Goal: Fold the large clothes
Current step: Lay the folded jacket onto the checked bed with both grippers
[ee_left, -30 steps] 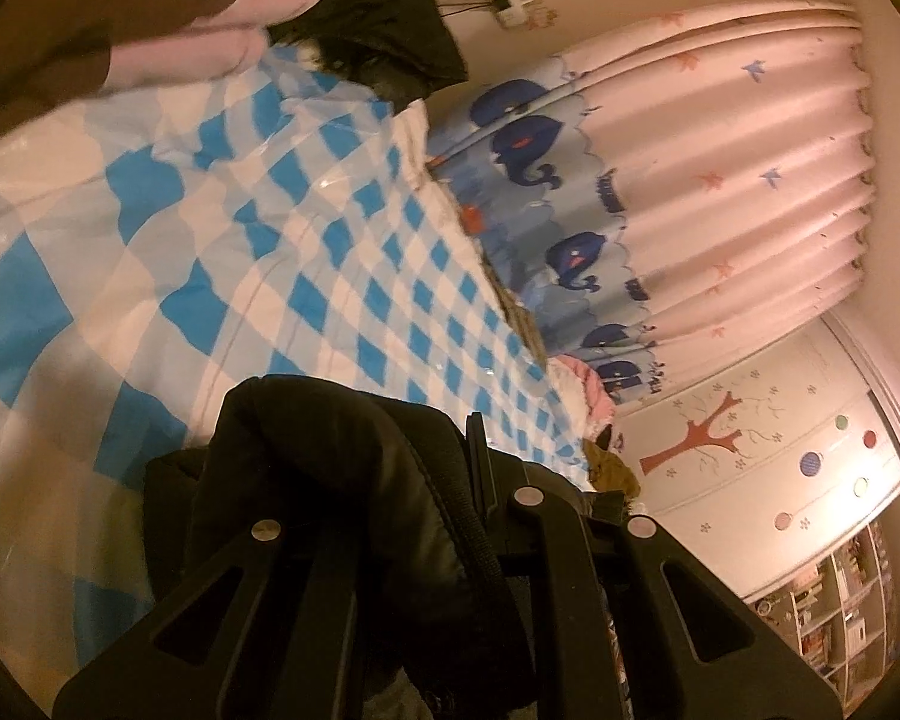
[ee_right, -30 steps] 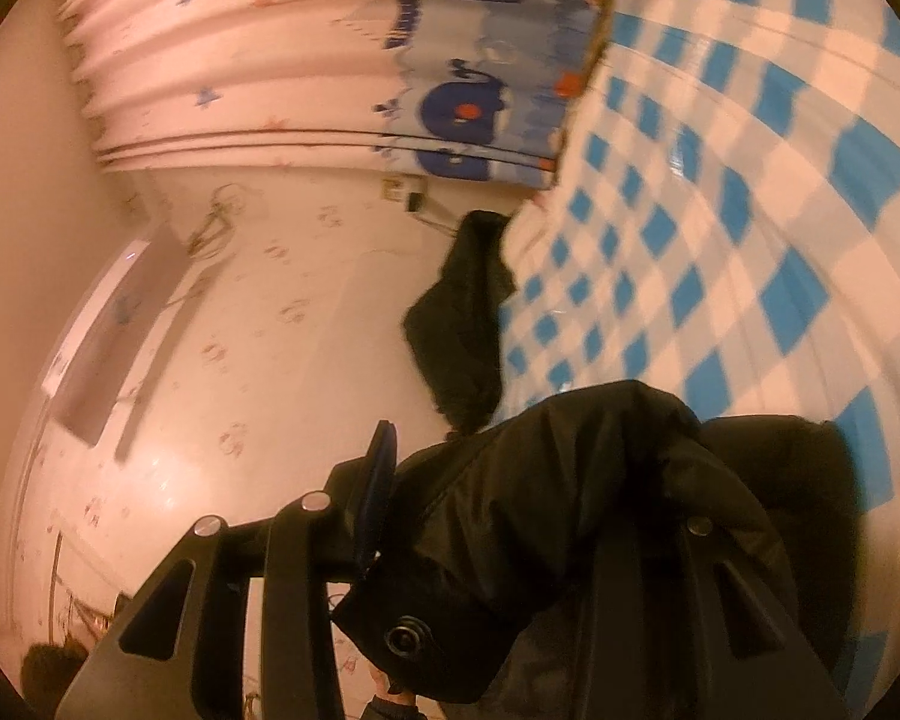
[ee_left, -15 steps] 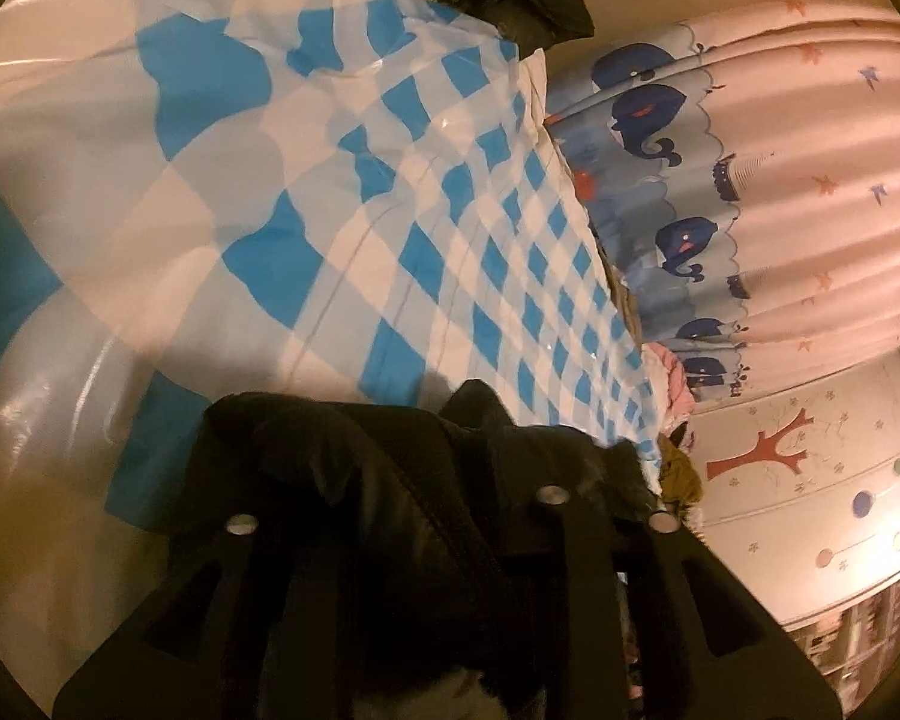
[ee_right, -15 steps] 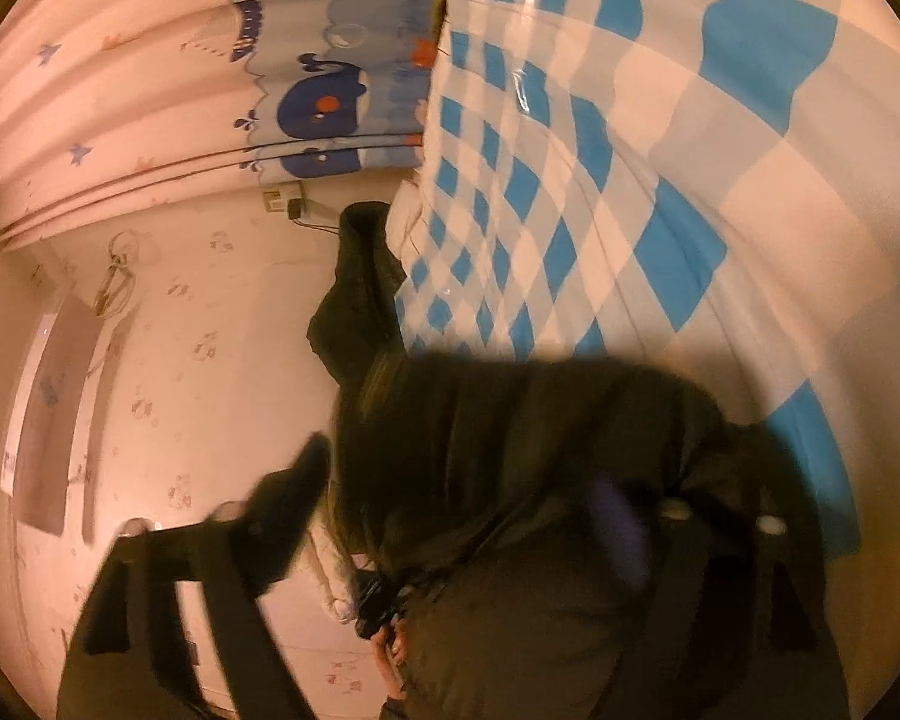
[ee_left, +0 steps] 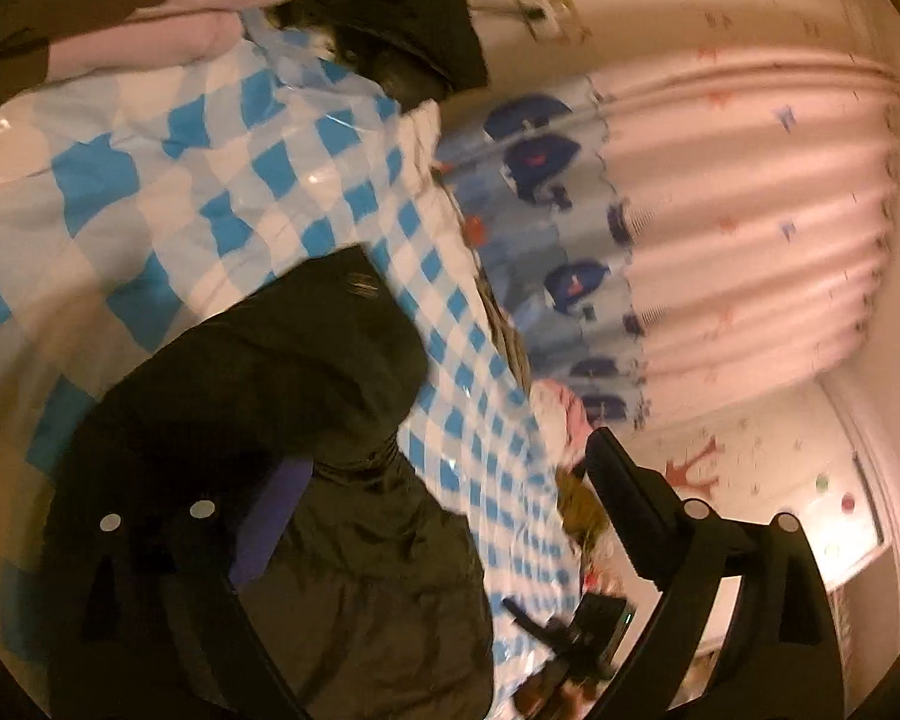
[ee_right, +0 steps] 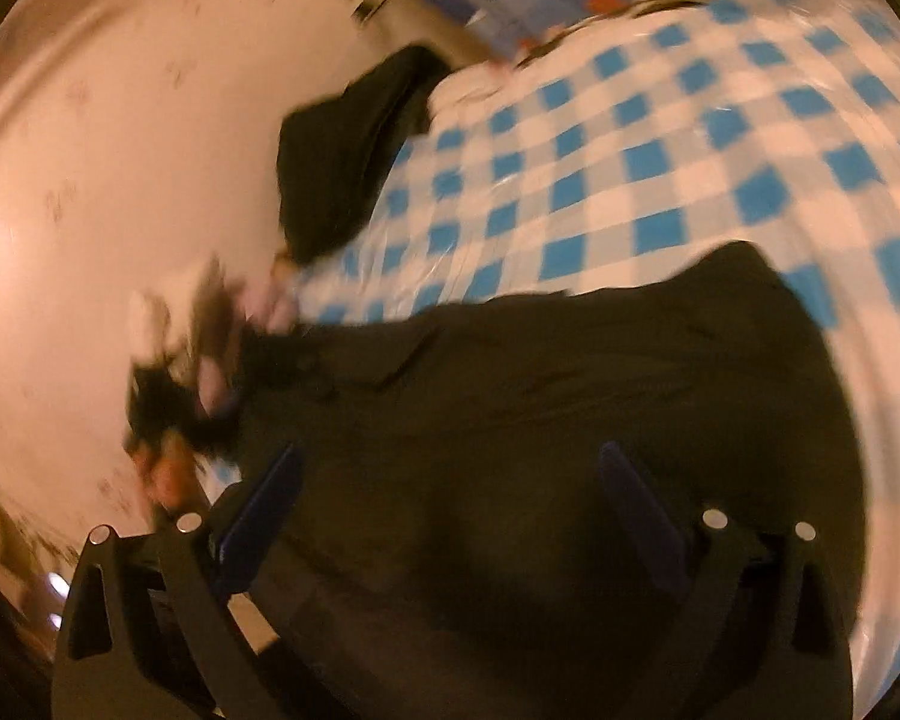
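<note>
A large black jacket (ee_left: 306, 420) lies on the blue-and-white checked sheet (ee_left: 222, 138). It also shows in the right wrist view (ee_right: 570, 420), spread on the sheet (ee_right: 630, 150). My left gripper (ee_left: 450, 480) is open, its jaws wide apart, with the jacket lying over the left finger. My right gripper (ee_right: 450, 480) is open, just above the jacket, with both fingers apart over the black cloth. The right wrist view is blurred.
Another dark garment (ee_left: 402, 6) lies at the far end of the sheet and also shows in the right wrist view (ee_right: 354, 150). A pink curtain with blue whales (ee_left: 720, 210) hangs beside the bed. Pink bedding (ee_left: 150, 42) is bunched at the upper left.
Both grippers have opened and let go of the jacket, which now lies on the sheet. Both views have swung, and the right one is blurred by motion.
</note>
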Motion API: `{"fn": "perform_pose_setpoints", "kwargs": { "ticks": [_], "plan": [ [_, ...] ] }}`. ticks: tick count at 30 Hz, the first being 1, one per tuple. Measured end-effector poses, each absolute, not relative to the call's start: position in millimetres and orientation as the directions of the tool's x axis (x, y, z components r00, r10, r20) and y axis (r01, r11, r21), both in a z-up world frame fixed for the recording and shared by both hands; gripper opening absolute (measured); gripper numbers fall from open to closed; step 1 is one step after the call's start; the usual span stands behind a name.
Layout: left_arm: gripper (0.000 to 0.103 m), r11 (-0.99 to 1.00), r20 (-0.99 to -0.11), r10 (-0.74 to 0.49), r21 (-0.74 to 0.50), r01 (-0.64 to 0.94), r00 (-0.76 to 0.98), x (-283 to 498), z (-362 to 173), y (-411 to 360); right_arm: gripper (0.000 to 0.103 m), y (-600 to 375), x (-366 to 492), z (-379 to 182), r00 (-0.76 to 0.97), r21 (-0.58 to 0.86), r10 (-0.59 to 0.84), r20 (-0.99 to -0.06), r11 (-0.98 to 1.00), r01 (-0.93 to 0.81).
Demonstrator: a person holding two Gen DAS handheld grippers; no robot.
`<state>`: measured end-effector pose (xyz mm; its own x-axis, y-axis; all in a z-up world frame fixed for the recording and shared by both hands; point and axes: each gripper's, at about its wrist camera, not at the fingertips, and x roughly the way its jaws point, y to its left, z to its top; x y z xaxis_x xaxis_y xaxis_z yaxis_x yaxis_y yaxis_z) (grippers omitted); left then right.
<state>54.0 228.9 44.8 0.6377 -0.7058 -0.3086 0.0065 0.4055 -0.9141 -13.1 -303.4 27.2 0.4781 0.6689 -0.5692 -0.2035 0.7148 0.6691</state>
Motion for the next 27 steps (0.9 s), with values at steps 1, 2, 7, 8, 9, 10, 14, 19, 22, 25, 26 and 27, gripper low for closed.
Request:
{"fn": "perform_pose_setpoints", "kwargs": {
  "ticks": [1,2,7,8,9,10,14,19,22,25,26,27],
  "plan": [
    [0.088,0.401,-0.307,-0.703,-0.916,0.002,0.642,54,47,228,0.095,-293,-10,23,0.471,0.660,0.664,-0.580,0.722,-0.205],
    [0.088,0.415,-0.306,-0.702,-0.910,0.020,0.643,53,52,226,0.095,-283,-6,18,0.465,0.646,0.654,-0.597,0.735,-0.204],
    [0.088,0.552,-0.319,-0.716,-0.803,0.224,0.621,30,85,194,0.095,-262,20,-12,0.460,0.587,0.586,-0.667,0.794,-0.160],
    [0.088,0.575,-0.334,-0.735,-0.769,0.281,0.591,23,88,180,0.095,-261,25,-19,0.462,0.585,0.579,-0.672,0.797,-0.149],
    [0.089,0.593,-0.362,-0.756,-0.732,0.335,0.546,17,88,162,0.095,-260,27,-21,0.467,0.582,0.572,-0.674,0.801,-0.141],
    [0.089,0.616,-0.417,-0.771,-0.680,0.397,0.482,11,84,135,0.095,-260,31,-24,0.471,0.582,0.568,-0.675,0.802,-0.133],
    [0.089,0.691,-0.598,-0.716,-0.532,0.490,0.360,6,47,60,0.095,-260,44,-33,0.483,0.572,0.545,-0.685,0.813,-0.106],
    [0.088,0.783,-0.695,-0.617,-0.496,0.375,0.369,44,-2,44,0.095,-255,64,-45,0.476,0.511,0.497,-0.725,0.852,-0.112],
    [0.088,0.789,-0.694,-0.614,-0.525,0.319,0.376,66,-18,49,0.095,-256,79,-54,0.475,0.496,0.481,-0.737,0.862,-0.102],
    [0.088,0.801,-0.708,-0.599,-0.513,0.310,0.376,79,-30,46,0.096,-255,96,-64,0.468,0.481,0.463,-0.753,0.872,-0.090],
    [0.088,0.810,-0.721,-0.585,-0.501,0.303,0.372,83,-34,44,0.096,-253,101,-67,0.461,0.473,0.456,-0.762,0.877,-0.085],
    [0.088,0.817,-0.730,-0.576,-0.495,0.296,0.369,88,-37,41,0.096,-251,106,-69,0.450,0.463,0.446,-0.774,0.883,-0.080]
  ]
}}
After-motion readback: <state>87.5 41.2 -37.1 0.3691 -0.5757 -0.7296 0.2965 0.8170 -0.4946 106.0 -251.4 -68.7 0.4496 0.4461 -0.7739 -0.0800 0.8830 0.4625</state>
